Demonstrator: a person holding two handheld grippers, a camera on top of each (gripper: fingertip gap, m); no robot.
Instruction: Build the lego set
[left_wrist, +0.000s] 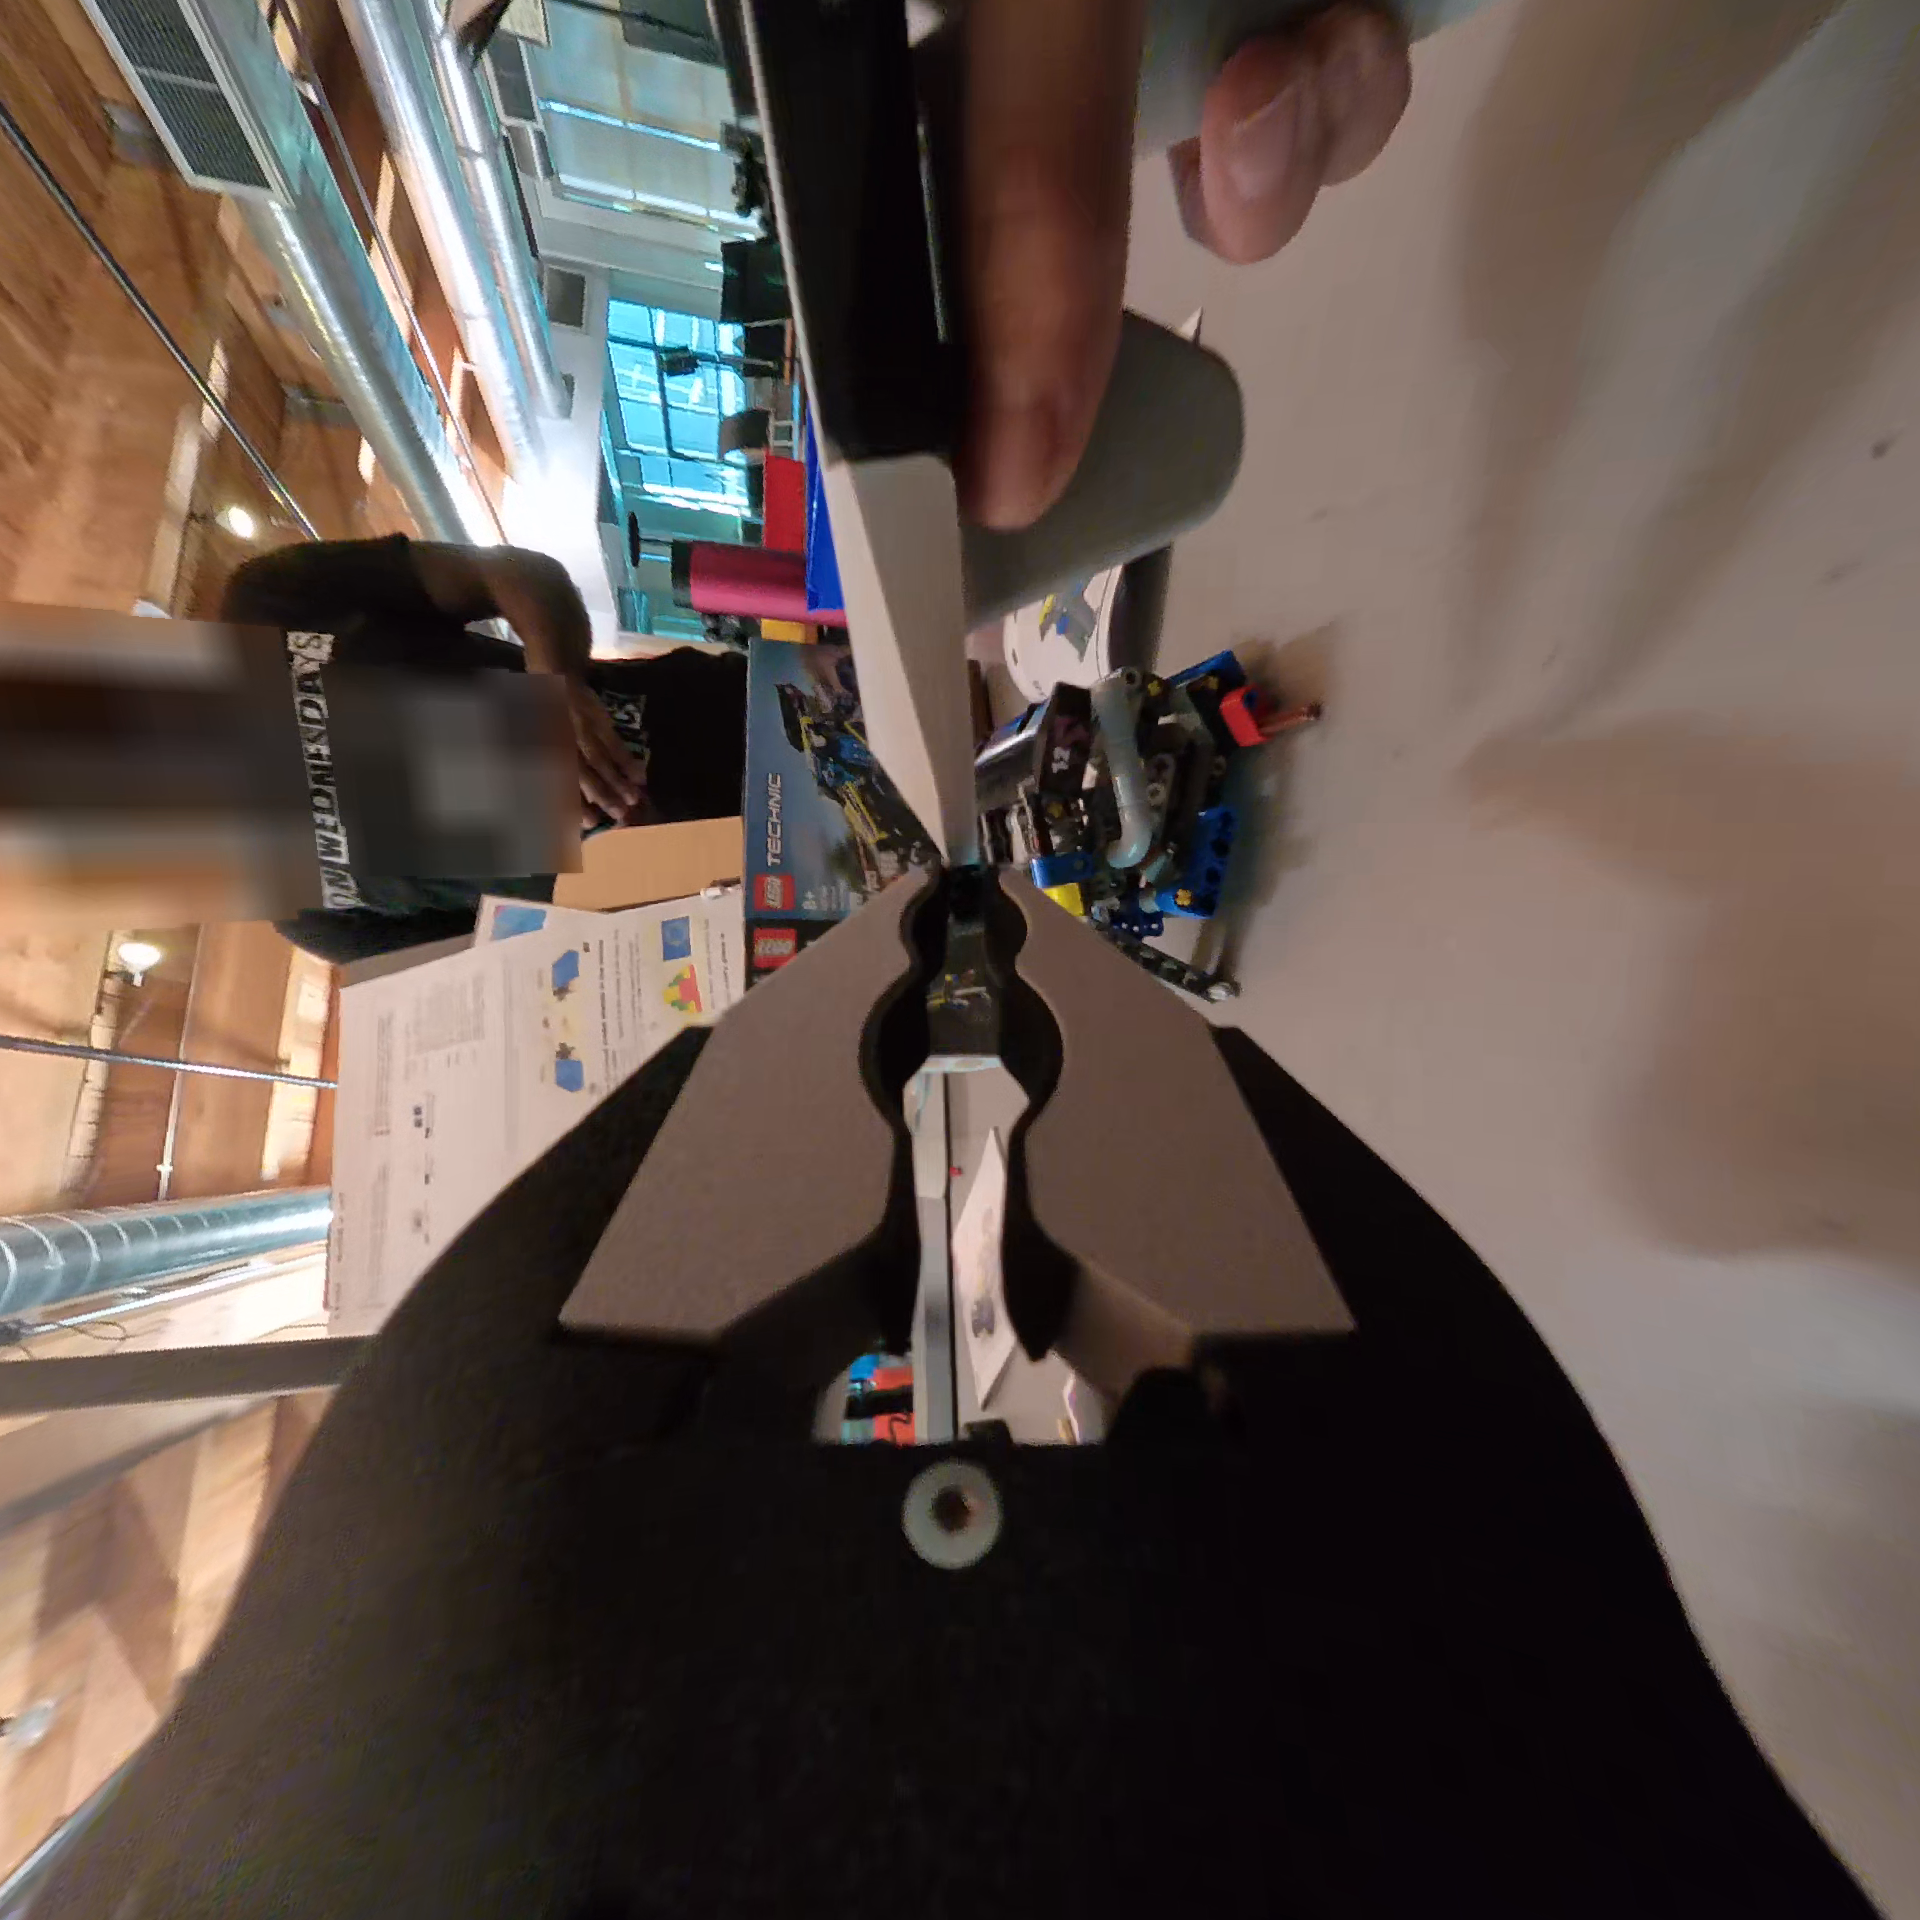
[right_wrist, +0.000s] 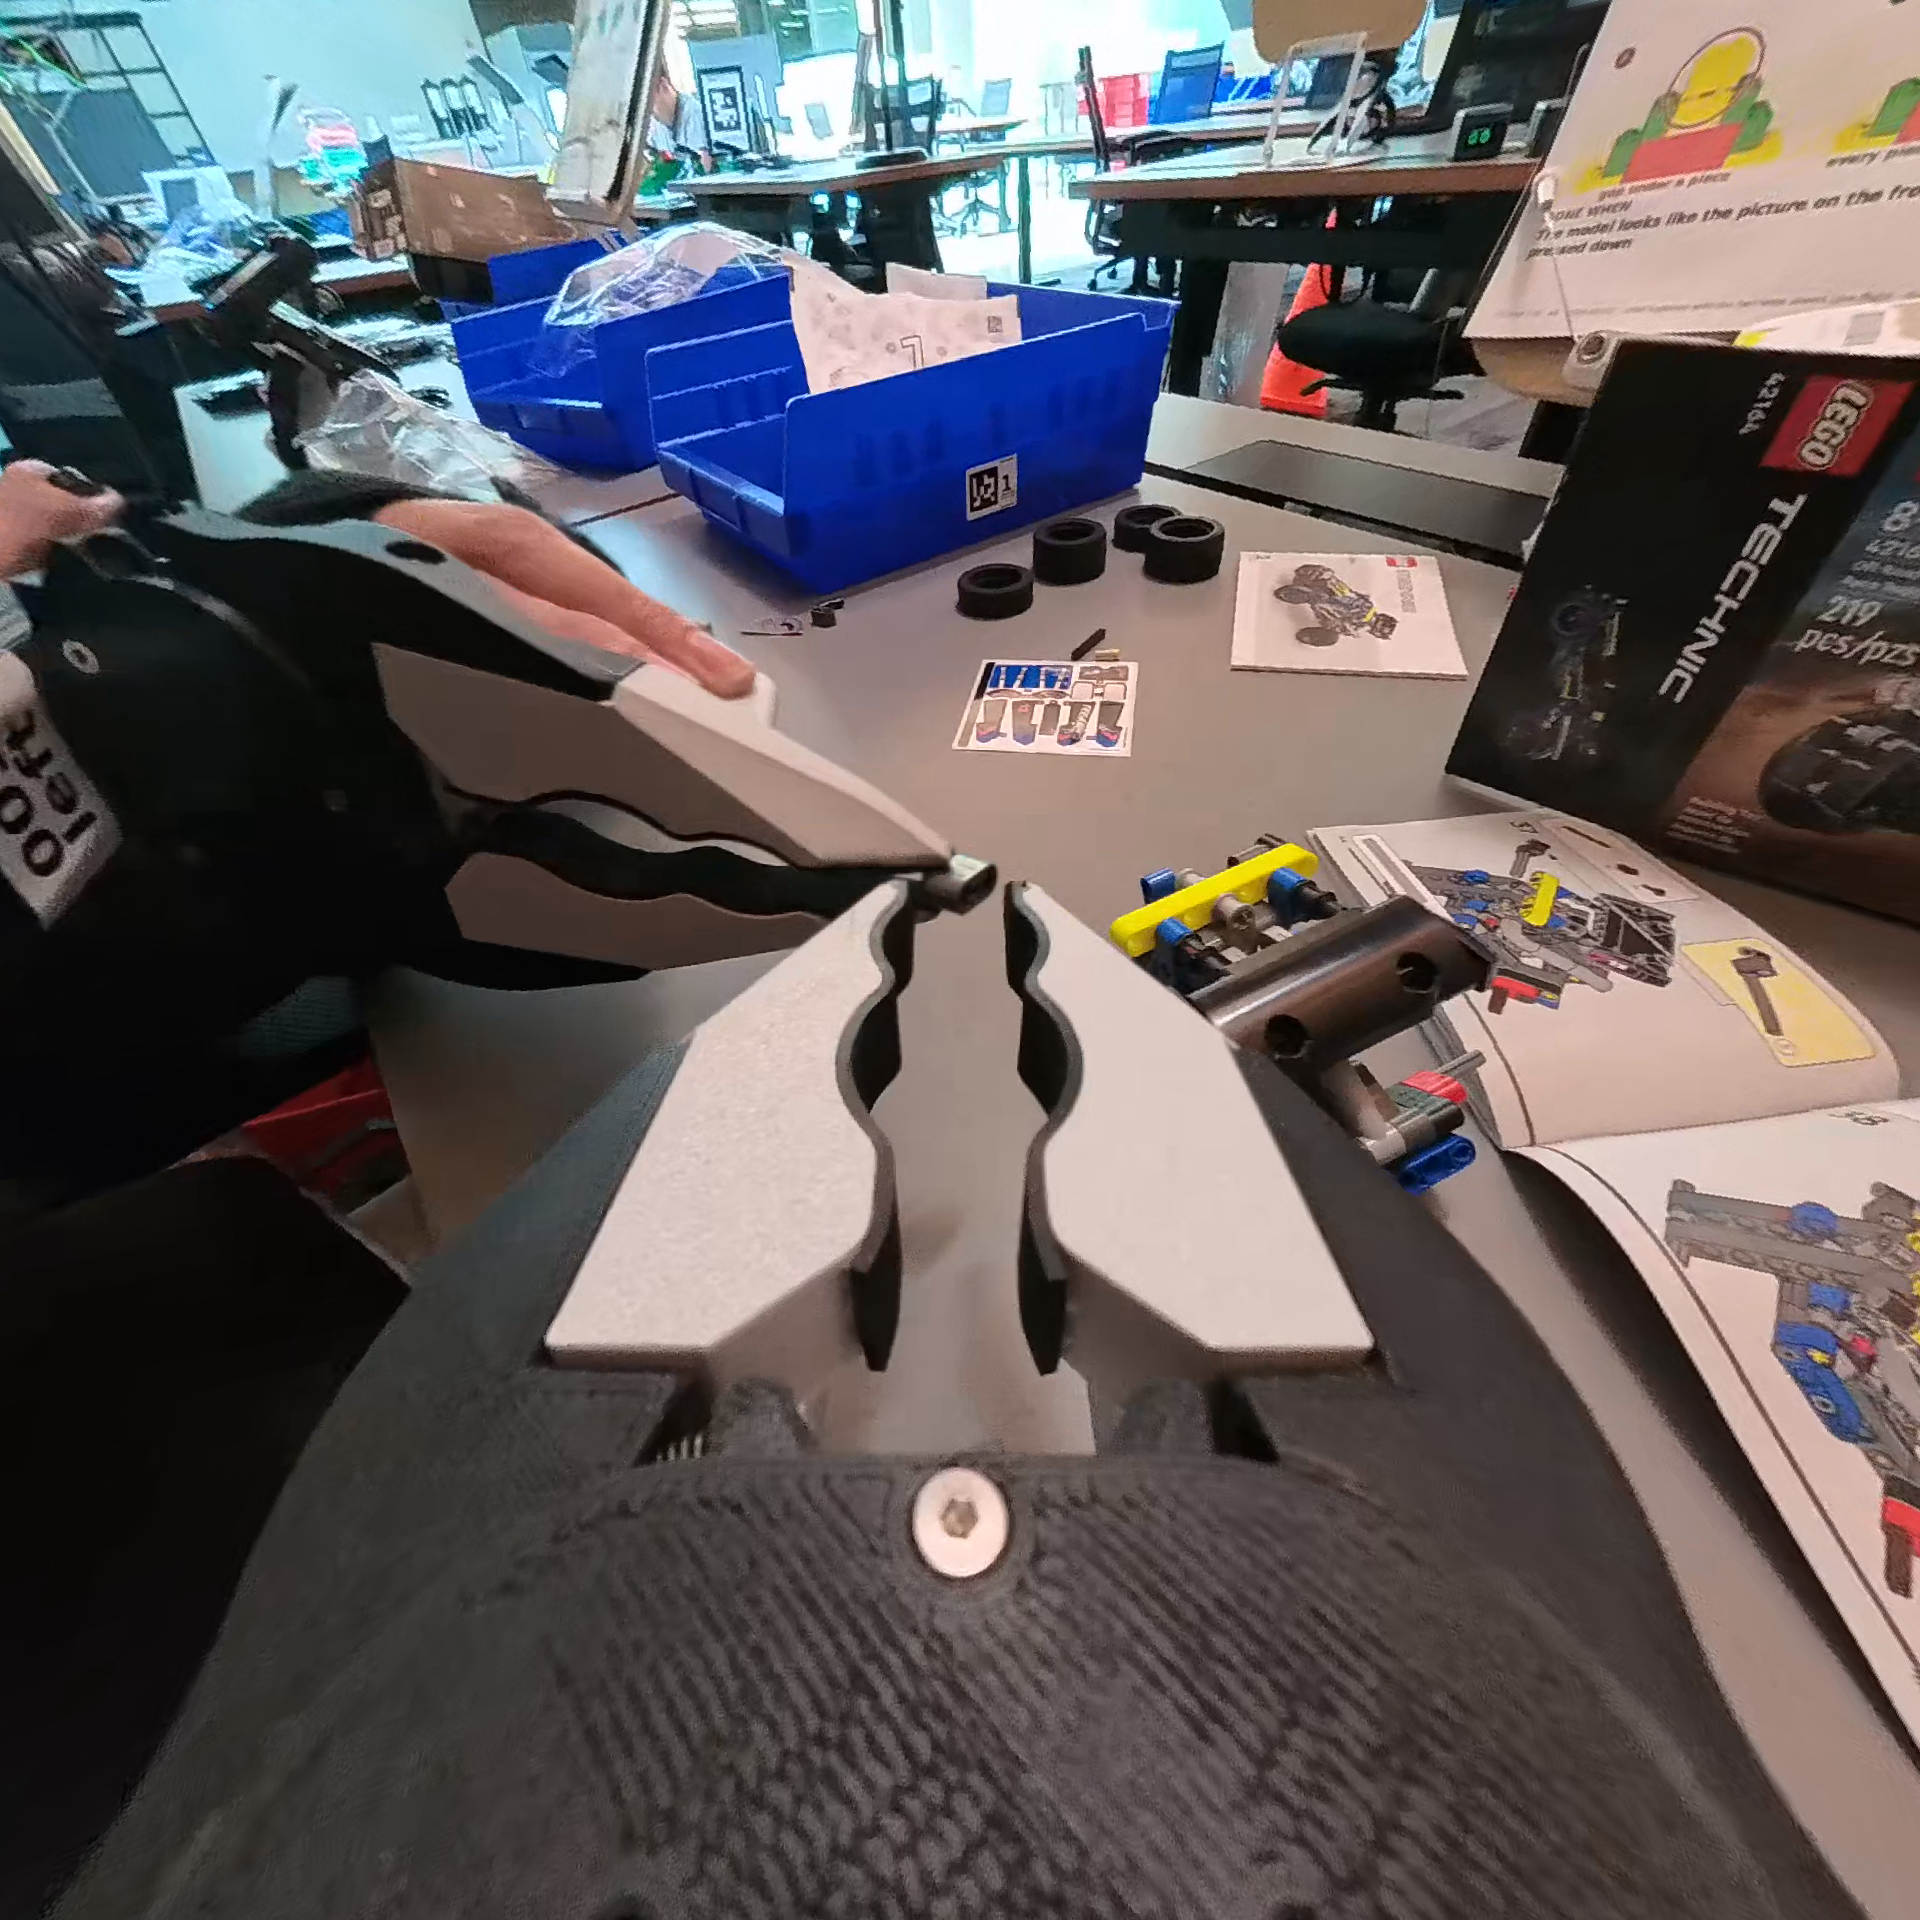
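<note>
grey table (right_wrist: 1195, 831) – blue bins (right_wrist: 914, 468) – open workshop behind.

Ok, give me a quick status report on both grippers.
Left gripper shut on small grey connector piece. Right gripper jaws part-open around that piece, one side not touching. Half-built brick model just right, on grey table.

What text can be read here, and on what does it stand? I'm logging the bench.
I do not copy writing out; it stands on these:
Dark toy box: logo, large print, numbers.
Blue bin: black-and-white tag.
Printed sheet, upper right: lines under coloured drawings.
Open instruction booklet: small step numbers.
Left tool: white label.
Sticker sheet: too small to read.
</note>
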